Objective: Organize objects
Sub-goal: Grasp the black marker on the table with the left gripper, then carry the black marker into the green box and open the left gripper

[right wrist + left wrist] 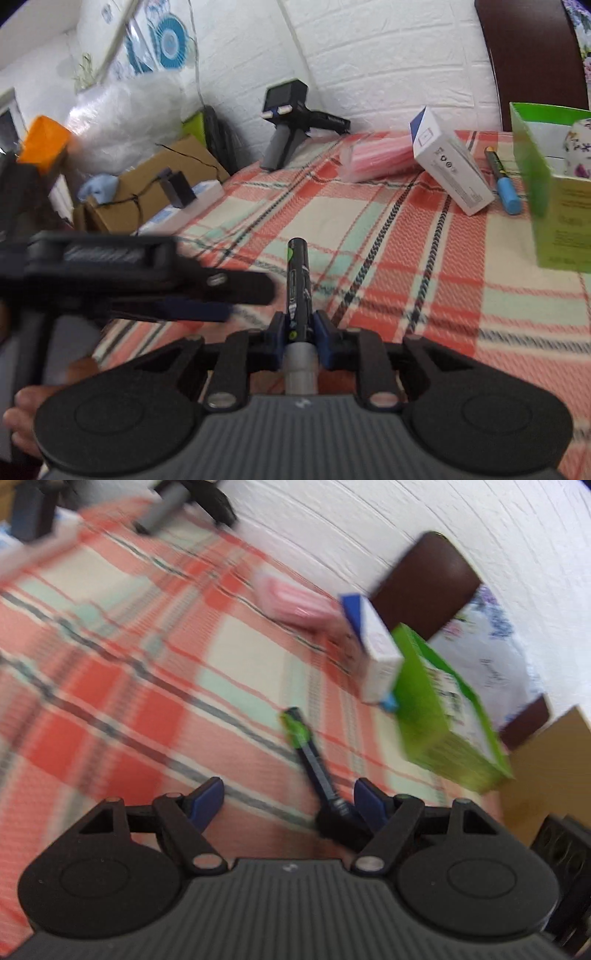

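My right gripper (pixel 299 325) is shut on a black marker (pixel 298 273) with a green label. The marker sticks out forward over the plaid tablecloth (pixel 406 266), and its grey end shows behind the pads. In the left wrist view the same marker (pixel 310 753) lies slanted just inside the right fingertip (pixel 369 801) of my left gripper (pixel 288 801), which is open with nothing between its pads. The left gripper (pixel 221 308) appears blurred at the left of the right wrist view, close beside the marker.
A white and blue box (pixel 450 166), a pink pack (pixel 376 155), a blue-capped marker (pixel 504 181) and an open green box (pixel 554 192) sit at the far right. A spare gripper (pixel 291 122) lies by the wall. Beyond the table's left edge there are cardboard boxes (pixel 155 184).
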A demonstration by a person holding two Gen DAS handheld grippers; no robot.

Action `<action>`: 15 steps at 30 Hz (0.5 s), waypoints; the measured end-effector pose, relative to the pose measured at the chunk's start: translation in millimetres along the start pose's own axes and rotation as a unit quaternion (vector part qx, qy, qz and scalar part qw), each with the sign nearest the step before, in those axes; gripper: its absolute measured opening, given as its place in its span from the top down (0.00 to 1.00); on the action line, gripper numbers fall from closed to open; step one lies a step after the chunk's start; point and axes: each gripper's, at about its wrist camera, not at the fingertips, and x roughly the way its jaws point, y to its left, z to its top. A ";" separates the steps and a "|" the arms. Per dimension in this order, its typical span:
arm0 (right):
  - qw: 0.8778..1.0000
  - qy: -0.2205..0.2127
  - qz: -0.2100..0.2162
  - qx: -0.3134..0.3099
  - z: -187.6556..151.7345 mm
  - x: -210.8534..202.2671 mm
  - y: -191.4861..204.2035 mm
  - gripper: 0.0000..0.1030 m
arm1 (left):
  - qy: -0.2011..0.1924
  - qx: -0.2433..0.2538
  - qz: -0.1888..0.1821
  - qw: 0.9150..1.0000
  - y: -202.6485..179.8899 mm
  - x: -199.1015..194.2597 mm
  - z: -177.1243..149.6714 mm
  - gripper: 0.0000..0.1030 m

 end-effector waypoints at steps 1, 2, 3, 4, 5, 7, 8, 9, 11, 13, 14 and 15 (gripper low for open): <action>1.000 -0.006 0.009 0.002 -1.8 -8.0 -0.1 0.83 | 0.010 -0.006 -0.017 1.000 -5.2 5.9 -1.5 0.37; 1.000 -0.015 0.017 0.000 -3.3 -14.7 0.7 0.83 | 0.021 -0.010 -0.027 0.999 -9.7 10.7 -2.1 0.60; 0.999 -0.025 0.020 -0.006 -2.9 -19.1 2.3 0.83 | 0.026 -0.013 -0.034 0.999 -14.6 14.0 -3.0 0.69; 0.999 -0.028 0.020 -0.014 -2.2 -22.7 4.0 0.83 | 0.028 -0.016 -0.040 0.999 -19.4 15.3 -3.3 0.74; 0.999 -0.032 0.016 -0.021 -2.0 -25.5 5.3 0.83 | 0.027 -0.013 -0.044 0.999 -26.1 15.8 -3.0 0.79; 0.999 -0.045 0.006 -0.030 -0.8 -29.9 5.3 0.83 | 0.023 0.009 -0.038 0.999 -43.0 15.4 -2.8 0.81; 0.998 -0.052 0.004 -0.029 0.1 -32.7 3.5 0.83 | 0.020 0.021 -0.034 0.999 -52.1 15.3 -2.4 0.82; 0.998 -0.060 0.002 -0.028 0.6 -35.9 1.4 0.83 | 0.018 0.033 -0.031 0.999 -61.2 15.5 -0.2 0.83; 0.996 -0.080 -0.009 -0.034 4.2 -44.0 -4.1 0.83 | 0.015 0.056 -0.028 0.998 -80.4 18.4 7.1 0.83; 0.993 -0.107 -0.022 -0.038 9.4 -55.1 -13.5 0.83 | 0.013 0.079 -0.033 0.996 -100.5 27.0 18.8 0.83; 0.991 -0.122 -0.030 -0.039 13.9 -59.5 -19.0 0.83 | 0.011 0.091 -0.038 0.995 -112.2 32.2 25.0 0.83; 0.989 -0.136 -0.038 -0.038 19.0 -64.5 -26.0 0.83 | 0.010 0.105 -0.042 0.994 -124.3 37.6 31.2 0.83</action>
